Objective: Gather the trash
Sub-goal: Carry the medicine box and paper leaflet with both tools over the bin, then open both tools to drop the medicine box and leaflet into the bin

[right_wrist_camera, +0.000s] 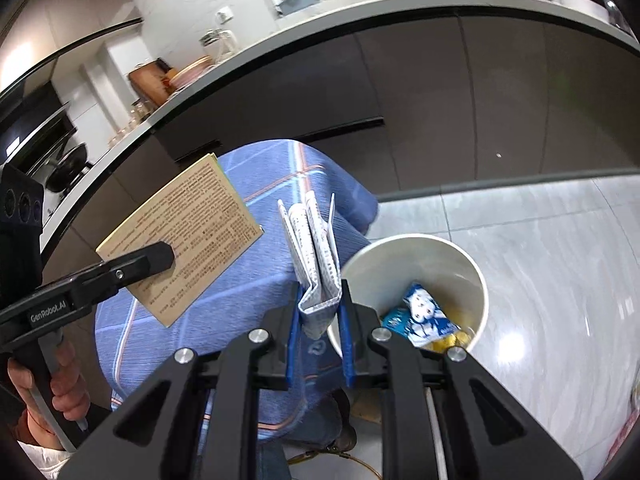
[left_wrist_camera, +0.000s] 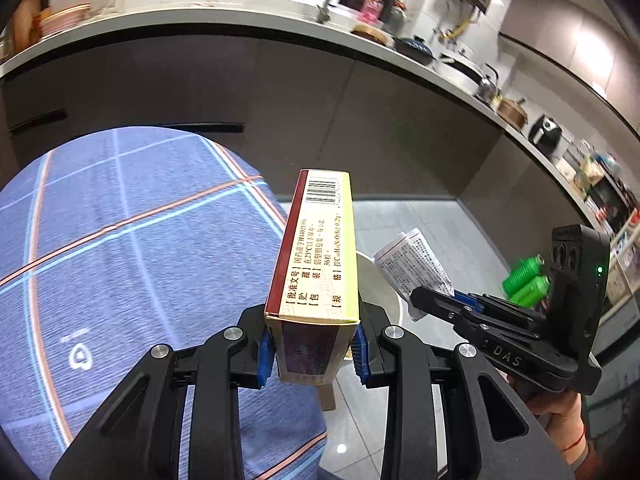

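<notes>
My left gripper (left_wrist_camera: pixel 313 350) is shut on a yellow and dark-red medicine box (left_wrist_camera: pixel 316 256) that sticks up and forward, barcode end away from me. The same medicine box (right_wrist_camera: pixel 180 236) shows at the left of the right wrist view, clamped in the left gripper's black finger. My right gripper (right_wrist_camera: pixel 319 334) is shut on a folded printed paper leaflet (right_wrist_camera: pixel 314 256); in the left wrist view that leaflet (left_wrist_camera: pixel 412 264) pokes out of the right gripper's black fingers. A white round trash bin (right_wrist_camera: pixel 478 280) stands on the floor just right of the leaflet, holding a blue-white wrapper (right_wrist_camera: pixel 420 314) and yellow scraps.
A table under a blue checked cloth (left_wrist_camera: pixel 120 260) lies left of both grippers, its edge beside the bin (left_wrist_camera: pixel 384 292). Dark cabinets under a long cluttered kitchen counter (left_wrist_camera: pixel 280 40) run behind. Grey tiled floor (right_wrist_camera: pixel 540 240) spreads to the right. A hand (right_wrist_camera: pixel 64 384) holds the left gripper's handle.
</notes>
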A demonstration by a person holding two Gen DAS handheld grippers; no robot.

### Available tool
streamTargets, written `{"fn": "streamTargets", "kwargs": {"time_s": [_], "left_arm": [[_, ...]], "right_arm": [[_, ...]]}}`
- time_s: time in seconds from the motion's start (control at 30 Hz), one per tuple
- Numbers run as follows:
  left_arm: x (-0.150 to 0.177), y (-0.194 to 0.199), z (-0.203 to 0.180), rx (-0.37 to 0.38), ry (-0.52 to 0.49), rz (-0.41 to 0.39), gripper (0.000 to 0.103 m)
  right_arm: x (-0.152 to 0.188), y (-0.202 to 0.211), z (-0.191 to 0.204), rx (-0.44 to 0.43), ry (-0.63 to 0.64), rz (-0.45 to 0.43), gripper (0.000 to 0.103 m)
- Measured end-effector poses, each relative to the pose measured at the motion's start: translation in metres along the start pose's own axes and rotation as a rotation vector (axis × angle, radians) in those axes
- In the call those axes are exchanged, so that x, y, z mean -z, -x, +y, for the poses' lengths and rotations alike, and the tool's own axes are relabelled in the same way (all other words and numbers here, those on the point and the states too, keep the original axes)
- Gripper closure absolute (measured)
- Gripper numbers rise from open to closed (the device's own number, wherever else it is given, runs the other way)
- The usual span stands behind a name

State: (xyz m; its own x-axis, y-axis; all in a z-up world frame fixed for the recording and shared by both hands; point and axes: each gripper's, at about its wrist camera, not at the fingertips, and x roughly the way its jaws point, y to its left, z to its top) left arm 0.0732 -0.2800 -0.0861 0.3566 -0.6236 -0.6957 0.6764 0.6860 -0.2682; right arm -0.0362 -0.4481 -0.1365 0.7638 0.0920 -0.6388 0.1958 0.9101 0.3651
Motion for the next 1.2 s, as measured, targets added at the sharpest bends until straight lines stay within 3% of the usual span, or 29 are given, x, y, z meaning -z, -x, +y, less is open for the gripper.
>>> {"fn": "streamTargets", "kwargs": {"time_s": [0.47, 0.97, 1.03, 1.17, 1.2], "left_arm": [[-0.005, -0.083, -0.022, 0.042, -0.063, 0.136, 0.075], [-0.014, -0.129, -0.032, 0.022, -0.101, 0.190, 0.072], [-0.016, -0.132, -0.036, 0.012, -0.112, 0.179, 0.068], [-0.020, -0.131, -0.038, -0.033, -0.122, 0.131, 0.030], [-0.022, -0.129, -0.037, -0.046, -0.120, 0.106, 0.026]], "right_arm": [[0.020, -0.030, -0.058, 0.066, -0.110, 0.065, 0.084], [0.032, -0.064, -0.090, 0.085, -0.166, 0.125, 0.082], [0.032, -0.066, -0.090, 0.096, -0.159, 0.119, 0.080], [0.036, -0.072, -0.087, 0.145, -0.105, 0.108, 0.059], [0.038, -0.073, -0.087, 0.160, -0.087, 0.106, 0.051]]}}
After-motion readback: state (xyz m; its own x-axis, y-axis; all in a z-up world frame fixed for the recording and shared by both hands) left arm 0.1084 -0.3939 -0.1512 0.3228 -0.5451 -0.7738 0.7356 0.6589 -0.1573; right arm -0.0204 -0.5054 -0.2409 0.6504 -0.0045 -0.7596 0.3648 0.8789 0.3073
